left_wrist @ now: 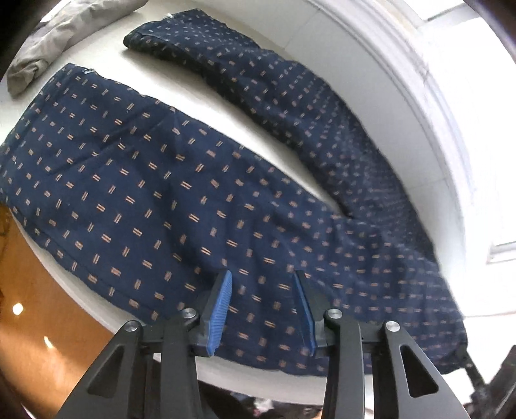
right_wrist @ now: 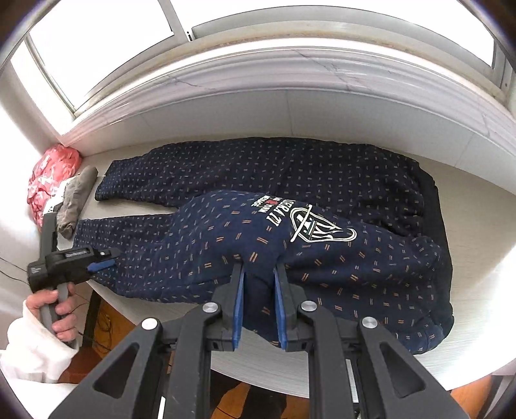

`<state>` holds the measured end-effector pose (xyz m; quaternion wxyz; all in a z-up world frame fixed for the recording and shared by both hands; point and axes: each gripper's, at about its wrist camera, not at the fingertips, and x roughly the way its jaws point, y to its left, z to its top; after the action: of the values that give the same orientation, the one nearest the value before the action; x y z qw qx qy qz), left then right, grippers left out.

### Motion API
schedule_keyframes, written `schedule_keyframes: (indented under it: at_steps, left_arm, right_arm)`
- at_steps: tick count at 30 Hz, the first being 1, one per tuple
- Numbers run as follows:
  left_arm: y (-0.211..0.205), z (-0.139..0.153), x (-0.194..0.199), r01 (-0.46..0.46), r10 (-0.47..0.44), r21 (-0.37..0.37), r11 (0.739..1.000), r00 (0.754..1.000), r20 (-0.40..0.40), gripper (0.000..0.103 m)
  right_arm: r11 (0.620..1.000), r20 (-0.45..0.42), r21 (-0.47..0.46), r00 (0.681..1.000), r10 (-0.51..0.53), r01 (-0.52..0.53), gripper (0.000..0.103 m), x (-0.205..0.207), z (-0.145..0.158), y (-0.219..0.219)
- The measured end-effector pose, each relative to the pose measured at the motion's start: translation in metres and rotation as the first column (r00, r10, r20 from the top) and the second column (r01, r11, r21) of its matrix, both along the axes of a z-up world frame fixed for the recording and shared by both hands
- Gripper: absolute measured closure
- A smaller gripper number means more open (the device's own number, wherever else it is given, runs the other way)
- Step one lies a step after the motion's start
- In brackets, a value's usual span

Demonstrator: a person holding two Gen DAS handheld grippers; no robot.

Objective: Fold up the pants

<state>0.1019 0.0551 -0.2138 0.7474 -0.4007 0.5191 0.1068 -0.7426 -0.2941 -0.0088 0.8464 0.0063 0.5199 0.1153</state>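
Navy pants (left_wrist: 135, 180) with small orange dashes lie spread on a white table (left_wrist: 277, 29), both legs stretching away to the upper left. My left gripper (left_wrist: 263, 274) hovers at the near leg's edge; its blue pads stand apart and the cloth between them lies flat and unpinched. In the right wrist view the same pants (right_wrist: 322, 174) lie across the table (right_wrist: 477, 212), and a bunch with a white printed logo (right_wrist: 309, 222) is raised. My right gripper (right_wrist: 259, 270) is shut on that raised fold. The left gripper (right_wrist: 103, 259) shows at the near leg's left edge, held by a hand (right_wrist: 63, 309).
A crumpled grey cloth (right_wrist: 75, 203) lies at the legs' far end, seen also as the grey cloth (left_wrist: 48, 38). A pink bag (right_wrist: 51, 180) sits in the corner behind it. A white sill and window (right_wrist: 258, 80) run along the table's far side. Wooden floor (left_wrist: 38, 322) lies below the near edge.
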Motion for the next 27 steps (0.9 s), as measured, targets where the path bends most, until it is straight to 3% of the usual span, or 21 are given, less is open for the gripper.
schedule_keyframes:
  at_steps: [4, 6, 8, 11, 15, 21, 25, 27]
  left_arm:
    - [-0.01, 0.007, -0.014, 0.026, -0.022, -0.107, 0.994, 0.999, 0.044, 0.055]
    - [-0.02, 0.009, -0.022, 0.048, -0.044, -0.112, 0.993, 0.998, 0.039, 0.024]
    - [-0.035, 0.015, -0.029, 0.083, -0.078, -0.088, 0.993, 0.995, 0.057, 0.017]
    - [-0.051, 0.009, -0.034, 0.128, -0.126, -0.083, 0.988, 0.992, 0.033, 0.017]
    - [-0.059, -0.01, -0.034, 0.114, -0.114, -0.127, 0.985, 0.993, 0.006, 0.017]
    - [-0.061, -0.023, -0.03, 0.049, -0.05, -0.155, 0.987, 0.999, -0.001, 0.017]
    - [-0.043, -0.027, -0.023, -0.042, 0.042, -0.155, 0.987, 0.999, -0.005, 0.018]
    - [-0.034, -0.031, -0.023, -0.074, 0.073, -0.165, 0.984, 0.997, -0.011, 0.028]
  right_arm:
    - [1.0, 0.009, 0.004, 1.0, -0.004, 0.004, 0.09, 0.004, 0.002, 0.0]
    - [1.0, 0.013, 0.011, 1.0, -0.007, 0.007, 0.09, 0.006, 0.003, -0.001]
    - [1.0, 0.017, 0.013, 1.0, -0.006, 0.006, 0.09, 0.008, 0.004, -0.001]
    - [1.0, 0.022, 0.012, 1.0, 0.001, -0.001, 0.09, 0.01, 0.006, -0.001]
    - [1.0, 0.024, 0.018, 1.0, 0.009, -0.009, 0.09, 0.011, 0.009, -0.002]
    - [1.0, 0.038, 0.024, 0.999, 0.019, -0.02, 0.091, 0.009, 0.017, -0.004]
    - [0.999, 0.048, 0.035, 0.999, 0.02, -0.022, 0.094, 0.007, 0.021, -0.006]
    - [0.999, 0.038, 0.029, 0.999, 0.024, -0.025, 0.094, 0.007, 0.016, -0.007]
